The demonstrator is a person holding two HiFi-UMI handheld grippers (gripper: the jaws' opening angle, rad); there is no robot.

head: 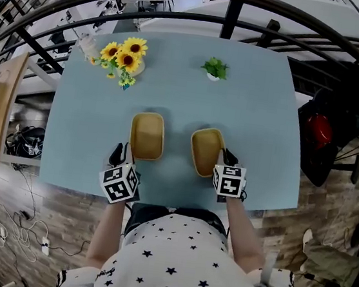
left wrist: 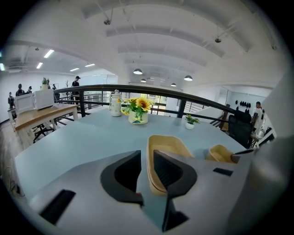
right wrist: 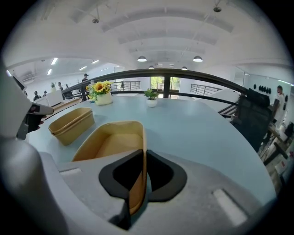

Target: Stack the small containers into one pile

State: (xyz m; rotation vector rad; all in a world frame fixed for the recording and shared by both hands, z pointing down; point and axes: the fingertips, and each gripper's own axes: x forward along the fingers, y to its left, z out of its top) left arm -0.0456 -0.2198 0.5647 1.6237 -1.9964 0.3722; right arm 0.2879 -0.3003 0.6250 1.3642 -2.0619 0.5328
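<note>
Right gripper (right wrist: 144, 158): jaws shut onto the right-hand wall of the right container (right wrist: 110, 142), one jaw inside and one outside. The wall's near end is hidden by the gripper body; lifted or resting, cannot tell.

Left gripper (left wrist: 147, 158): jaws a narrow gap apart, nothing between them. The left container (left wrist: 167, 144) sits on the table (left wrist: 82, 137) at its 1 o'clock, near end hidden behind the right jaw.

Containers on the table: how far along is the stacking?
Barely begun. The left container and right container sit apart. The left one's rim looks doubled in the right gripper view, so it may already hold a nested one. In hand: the right gripper is shut on the right container's wall. The left gripper holds nothing, jaws slightly apart. Left: nesting the right container into the left.
</note>
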